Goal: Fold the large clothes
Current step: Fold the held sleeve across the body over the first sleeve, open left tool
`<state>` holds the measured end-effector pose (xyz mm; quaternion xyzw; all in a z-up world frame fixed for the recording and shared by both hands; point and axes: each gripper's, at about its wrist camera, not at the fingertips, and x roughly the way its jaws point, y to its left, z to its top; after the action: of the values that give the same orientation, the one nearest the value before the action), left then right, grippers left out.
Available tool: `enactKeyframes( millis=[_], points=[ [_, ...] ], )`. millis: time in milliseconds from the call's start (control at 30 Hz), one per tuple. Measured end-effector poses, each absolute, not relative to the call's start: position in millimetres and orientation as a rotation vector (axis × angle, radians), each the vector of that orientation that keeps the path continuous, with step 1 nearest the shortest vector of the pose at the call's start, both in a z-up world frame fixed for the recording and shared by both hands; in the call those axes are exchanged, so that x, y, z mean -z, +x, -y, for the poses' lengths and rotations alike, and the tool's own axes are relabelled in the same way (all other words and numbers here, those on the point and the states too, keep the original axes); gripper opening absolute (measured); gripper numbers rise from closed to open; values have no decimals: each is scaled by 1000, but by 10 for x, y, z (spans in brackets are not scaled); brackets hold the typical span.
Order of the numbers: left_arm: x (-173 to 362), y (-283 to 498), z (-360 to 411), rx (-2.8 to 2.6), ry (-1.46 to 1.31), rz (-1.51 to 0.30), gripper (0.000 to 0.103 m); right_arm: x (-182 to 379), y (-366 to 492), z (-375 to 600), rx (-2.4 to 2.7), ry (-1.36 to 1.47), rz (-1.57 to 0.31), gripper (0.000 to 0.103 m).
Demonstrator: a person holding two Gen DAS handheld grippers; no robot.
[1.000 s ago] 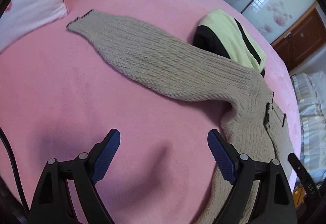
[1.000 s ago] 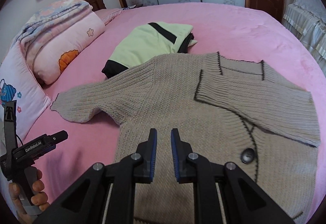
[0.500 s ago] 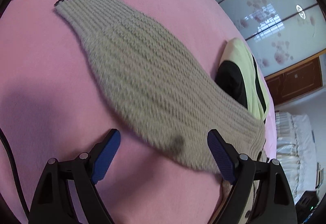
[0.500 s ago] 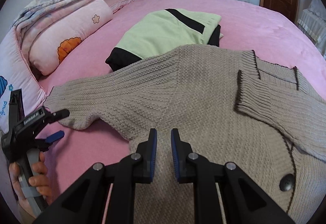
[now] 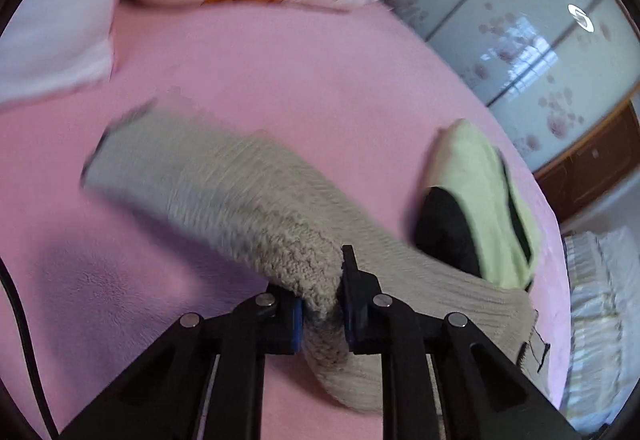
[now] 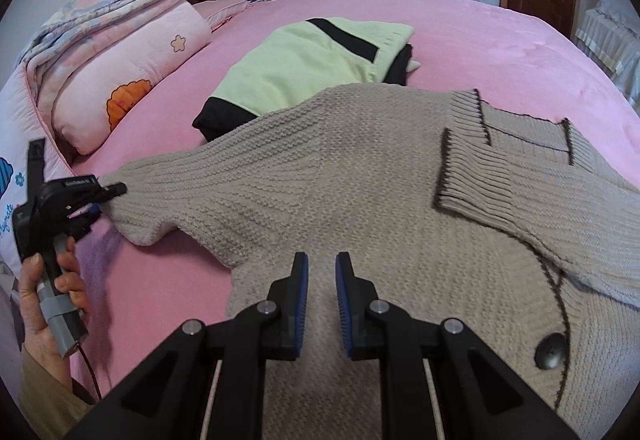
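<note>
One sleeve (image 5: 224, 196) of the cardigan (image 6: 360, 176) on the bed (image 6: 500, 40) is pinched as the left gripper (image 5: 322, 304) has just closed, right gripper (image 6: 320, 280) narrow and empty over the body; next, fold it inward.

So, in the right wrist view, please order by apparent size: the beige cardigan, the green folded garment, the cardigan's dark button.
1. Beige cardigan, largest.
2. Green folded garment, though it lies farther away, so it looks smaller than it is.
3. Dark button, smallest.

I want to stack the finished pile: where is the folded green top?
In the right wrist view the green top lies on the pink bed, just beyond the grey cardigan's shoulder, right of the rolled quilt.
</note>
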<state>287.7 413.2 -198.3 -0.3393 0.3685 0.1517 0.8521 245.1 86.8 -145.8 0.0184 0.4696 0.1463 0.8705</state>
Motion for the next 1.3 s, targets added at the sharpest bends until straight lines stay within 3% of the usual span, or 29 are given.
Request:
enactKeyframes(
  millis=[200,333,533,733,800,900,1167,1200,1300],
  points=[
    [1028,3022,-2998,-95,-520,-679,13,1269,2320,-257,-226,133,-953,14],
    [788,3170,-2063,67,-409,-696,13,1161,2206,285,-147,187,-924,14],
    [1269,3408,-591,267,-258,-889,14,1196,2033,1109,-12,252,-932,14],
    [2000,3334,306,334,-48,-1094,44,1318,1872,1701,73,309,-961,14],
    [2032,3158,388,330,-3,-1085,55,1338,1838,1806,84,319,-965,14],
    [1903,3040,387,348,-1,-1061,63,1362,1813,1899,83,332,-967,14],
    [1413,2632,-175,310,-129,-987,74,1298,1814,1737,-4,347,-952,14],
    [1409,2616,-271,288,-142,-979,79,1271,1821,1678,-25,336,-949,14],
    [1481,2462,-720,161,-159,-969,80,1192,1881,1473,-93,296,-952,14]
  ],
)
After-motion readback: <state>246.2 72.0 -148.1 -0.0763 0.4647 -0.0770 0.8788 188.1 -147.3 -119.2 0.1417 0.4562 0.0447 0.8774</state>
